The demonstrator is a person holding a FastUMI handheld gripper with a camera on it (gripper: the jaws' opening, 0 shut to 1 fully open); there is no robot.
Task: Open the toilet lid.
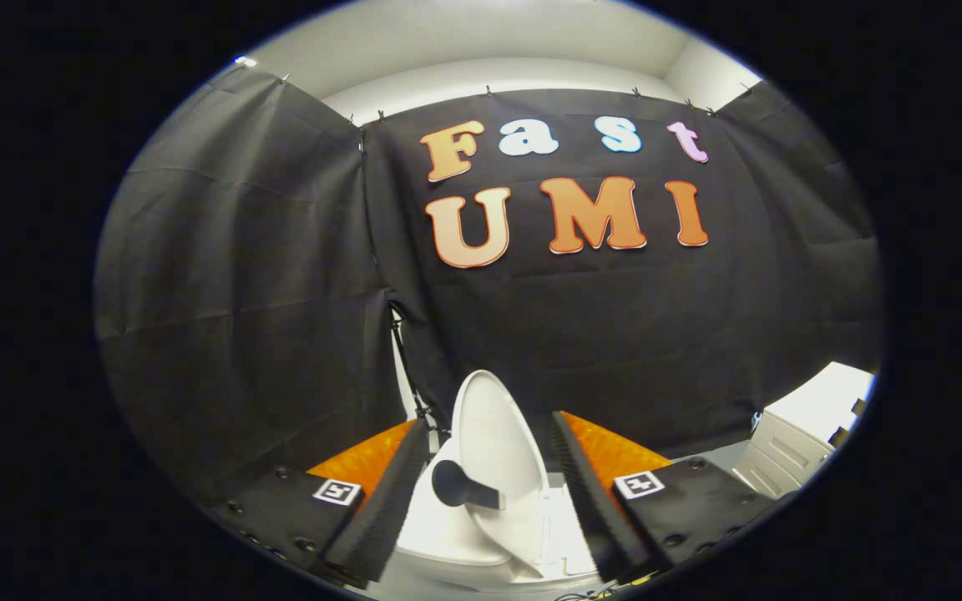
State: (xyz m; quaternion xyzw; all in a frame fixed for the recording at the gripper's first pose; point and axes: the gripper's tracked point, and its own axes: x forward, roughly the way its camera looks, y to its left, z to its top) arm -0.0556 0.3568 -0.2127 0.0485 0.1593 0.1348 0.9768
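Note:
A small white toilet (448, 534) stands between and just beyond my fingers. Its white lid (498, 451) is raised, standing nearly upright and leaning back a little, with its underside facing me. A dark knob-like handle (456, 486) sticks out from the lid's lower part toward me. My gripper (489, 434) is open, with the left finger (393, 480) and right finger (585, 480) on either side of the lid, apart from it. Nothing is held between them.
A white cabinet with drawers (798, 438) stands to the right of the toilet. Black cloth walls close the booth behind and to the left. A thin dark stand leg (406, 359) runs down beside the cloth seam behind the toilet.

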